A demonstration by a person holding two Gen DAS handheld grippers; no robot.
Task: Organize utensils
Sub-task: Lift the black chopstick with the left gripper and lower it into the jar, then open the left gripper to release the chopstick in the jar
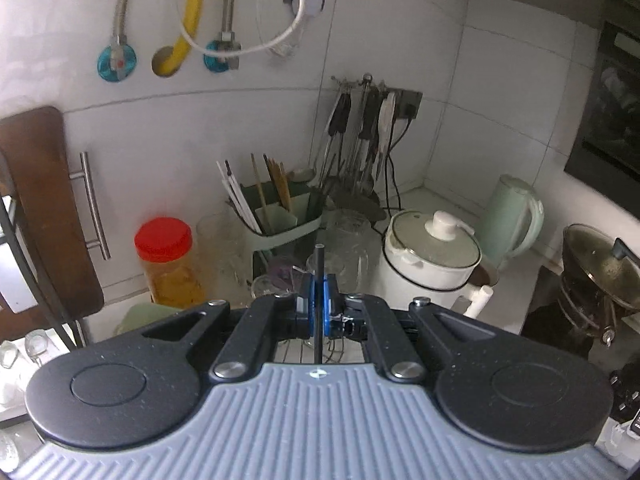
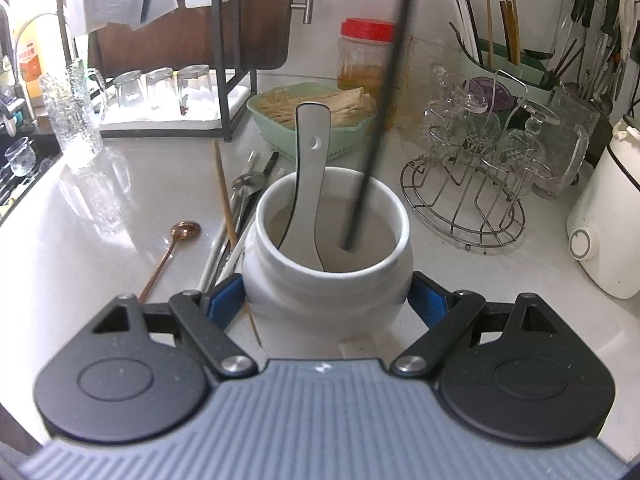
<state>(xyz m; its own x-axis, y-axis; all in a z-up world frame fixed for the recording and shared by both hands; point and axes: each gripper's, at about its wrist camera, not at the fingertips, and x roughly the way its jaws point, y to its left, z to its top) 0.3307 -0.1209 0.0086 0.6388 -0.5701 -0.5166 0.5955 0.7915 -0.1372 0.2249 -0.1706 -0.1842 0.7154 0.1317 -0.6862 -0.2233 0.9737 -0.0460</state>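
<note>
My left gripper (image 1: 319, 304) is shut on a thin black chopstick (image 1: 319, 280) that stands upright between its blue pads. In the right wrist view the same black chopstick (image 2: 384, 112) comes down from the top edge with its lower tip inside a white ceramic jar (image 2: 326, 264). A white ladle-shaped spoon (image 2: 310, 168) leans in that jar too. My right gripper (image 2: 326, 300) is shut on the jar, its blue pads (image 2: 226, 300) pressed to both sides. On the counter left of the jar lie a copper spoon (image 2: 176, 244), a wooden chopstick (image 2: 228, 208) and metal utensils (image 2: 244, 196).
A green basket (image 2: 312, 120) sits behind the jar, a wire rack with glassware (image 2: 472, 168) to its right. A red-lidded jar (image 1: 168, 260), a green chopstick holder (image 1: 280, 220), a white lidded pot (image 1: 432, 264), a kettle (image 1: 512, 216) and hanging utensils (image 1: 360, 132) crowd the corner.
</note>
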